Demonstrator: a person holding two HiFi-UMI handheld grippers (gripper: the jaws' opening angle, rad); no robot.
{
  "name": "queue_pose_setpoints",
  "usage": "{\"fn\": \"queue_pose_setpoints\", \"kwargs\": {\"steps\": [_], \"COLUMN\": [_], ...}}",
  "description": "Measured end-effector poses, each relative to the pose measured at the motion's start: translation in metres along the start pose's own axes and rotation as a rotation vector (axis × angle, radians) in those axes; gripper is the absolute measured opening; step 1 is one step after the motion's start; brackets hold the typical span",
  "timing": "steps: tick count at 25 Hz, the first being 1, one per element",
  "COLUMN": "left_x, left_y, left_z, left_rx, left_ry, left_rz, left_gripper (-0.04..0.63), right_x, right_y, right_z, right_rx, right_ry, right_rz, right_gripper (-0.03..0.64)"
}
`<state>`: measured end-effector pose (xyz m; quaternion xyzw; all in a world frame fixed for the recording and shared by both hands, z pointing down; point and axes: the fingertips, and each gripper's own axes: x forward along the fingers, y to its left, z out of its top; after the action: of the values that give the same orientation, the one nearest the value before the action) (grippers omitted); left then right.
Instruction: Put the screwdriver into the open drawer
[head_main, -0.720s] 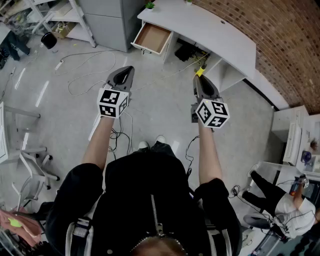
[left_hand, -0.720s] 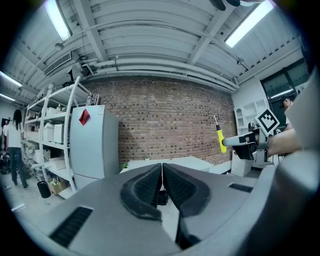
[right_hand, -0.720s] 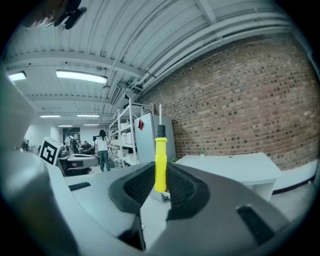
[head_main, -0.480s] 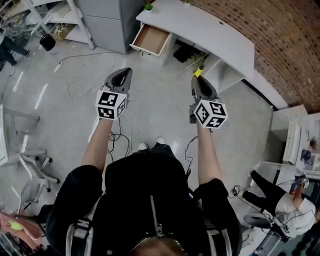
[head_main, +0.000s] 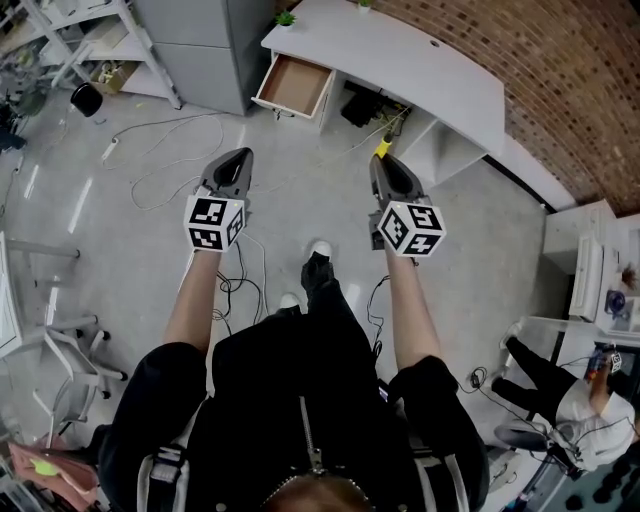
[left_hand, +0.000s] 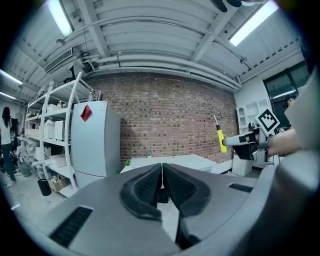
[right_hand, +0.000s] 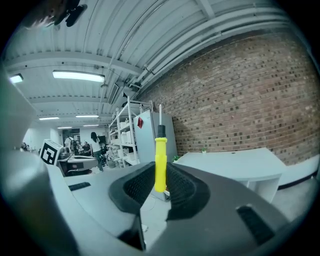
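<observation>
brick wall (head_main: 570, 80), grey floor (head_main: 130, 230), white desk (head_main: 420, 60), open shelving (left_hand: 52, 130), tall cabinet (left_hand: 95, 137) or perhaps fridge, ceiling strip lights (right_hand: 77, 76)

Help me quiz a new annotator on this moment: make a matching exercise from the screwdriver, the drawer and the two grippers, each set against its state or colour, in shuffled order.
Column one:
1. screwdriver
2. drawer
3. left gripper
4. right gripper

Column two:
A. jaws together, nothing between them
B. pulled open, brown inside
C. jaws shut on a handle
D. yellow handle, shaft pointing up

Pairs: 1-D, 2-B, 3-A, 4-C
</observation>
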<state>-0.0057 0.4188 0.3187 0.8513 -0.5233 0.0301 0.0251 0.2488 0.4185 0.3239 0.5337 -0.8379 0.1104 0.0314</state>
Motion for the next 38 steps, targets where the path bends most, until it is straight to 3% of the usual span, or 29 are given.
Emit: {"fn": "queue_pose_setpoints", "kwargs": {"steps": [14, 25, 38], "left_x": [0.092, 0.203, 0.267], "left_y": [0.051, 0.118, 0.191], "left_z": [-0.001, 0.02, 0.007], "left_rx": [0.0, -0.009, -0.045], "left_ry": [0.033, 0.031, 0.057], "left_rz": [0.048, 0.171, 0.221], "left_gripper": [0.025, 0.025, 0.025], "right_x": [0.115, 0.265, 0.376], "right_y": [-0.044, -0.105, -0.105], "right_z": [0.014, 0.046, 0.044], "right_rx": [0.029, 0.029, 0.045], "right_ry": [0.017, 0.059, 0.111], "right_rz": [0.058, 0.166, 0.224], "right_gripper": [0.077, 0.077, 0.077]}}
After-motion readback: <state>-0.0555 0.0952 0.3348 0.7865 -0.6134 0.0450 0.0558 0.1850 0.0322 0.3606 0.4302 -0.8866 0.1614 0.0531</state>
